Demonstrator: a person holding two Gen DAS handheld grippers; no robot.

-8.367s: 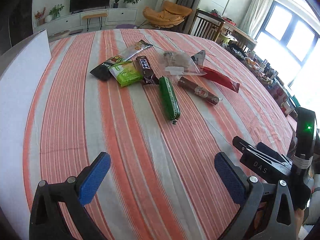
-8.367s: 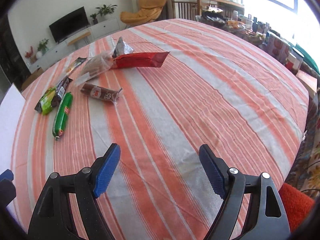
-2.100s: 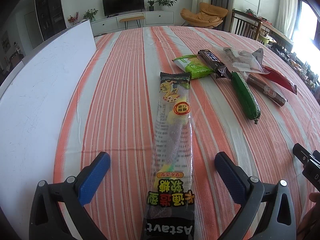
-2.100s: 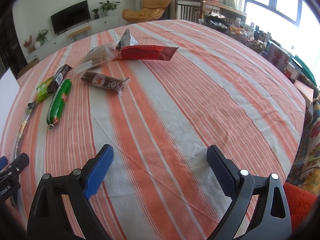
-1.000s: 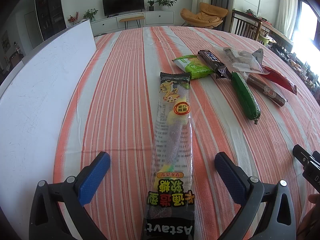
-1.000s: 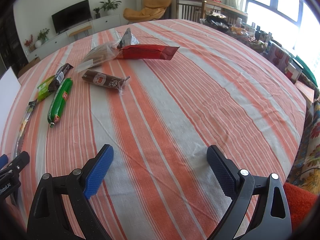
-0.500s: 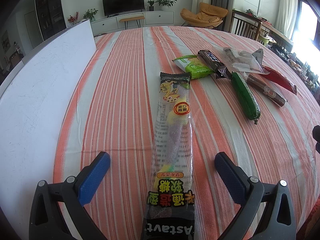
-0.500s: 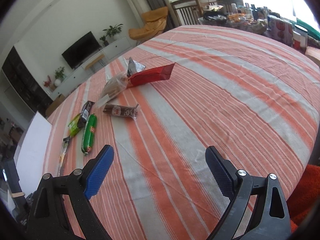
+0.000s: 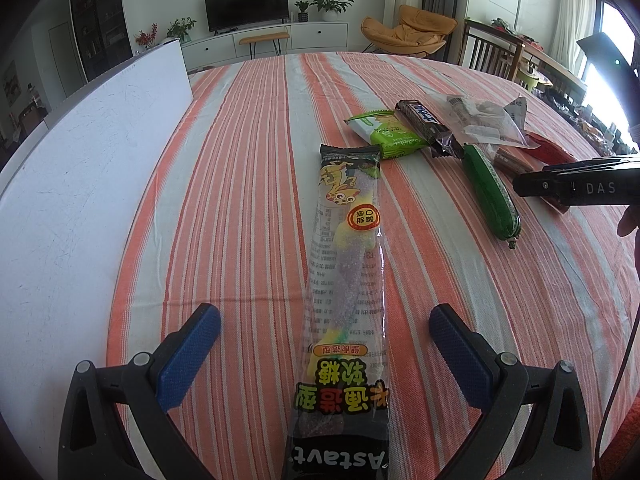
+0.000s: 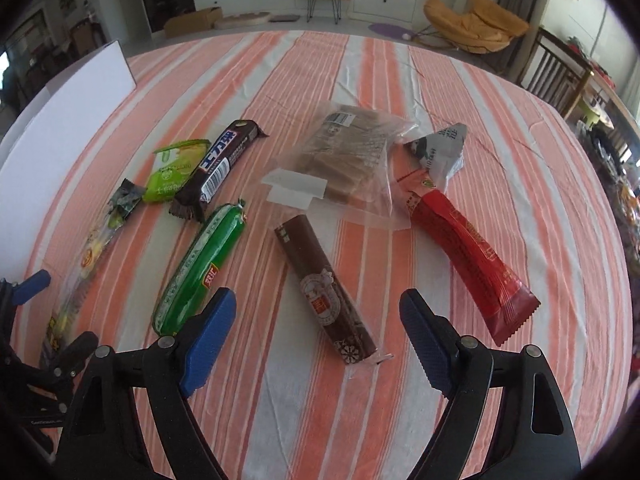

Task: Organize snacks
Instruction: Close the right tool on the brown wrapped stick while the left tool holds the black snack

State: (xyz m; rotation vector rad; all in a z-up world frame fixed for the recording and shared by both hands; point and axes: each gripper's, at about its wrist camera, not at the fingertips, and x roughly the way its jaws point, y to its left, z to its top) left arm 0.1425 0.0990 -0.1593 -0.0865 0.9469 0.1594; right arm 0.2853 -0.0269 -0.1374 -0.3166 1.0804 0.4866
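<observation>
Seven snacks lie on the striped cloth (image 10: 420, 76). Left gripper (image 9: 325, 352) has its fingers spread wide, with the long gummy pack (image 9: 347, 280) lying between them, untouched. Right gripper (image 10: 316, 332) hovers with fingers spread over the brown stick (image 10: 324, 284). Left of that lies the green sausage (image 10: 200, 264), right the red pack (image 10: 464, 248). Beyond are the clear bag (image 10: 348, 160), chocolate bar (image 10: 220, 164) and green pouch (image 10: 174, 170). A white board (image 9: 76, 168) lies at the left.
</observation>
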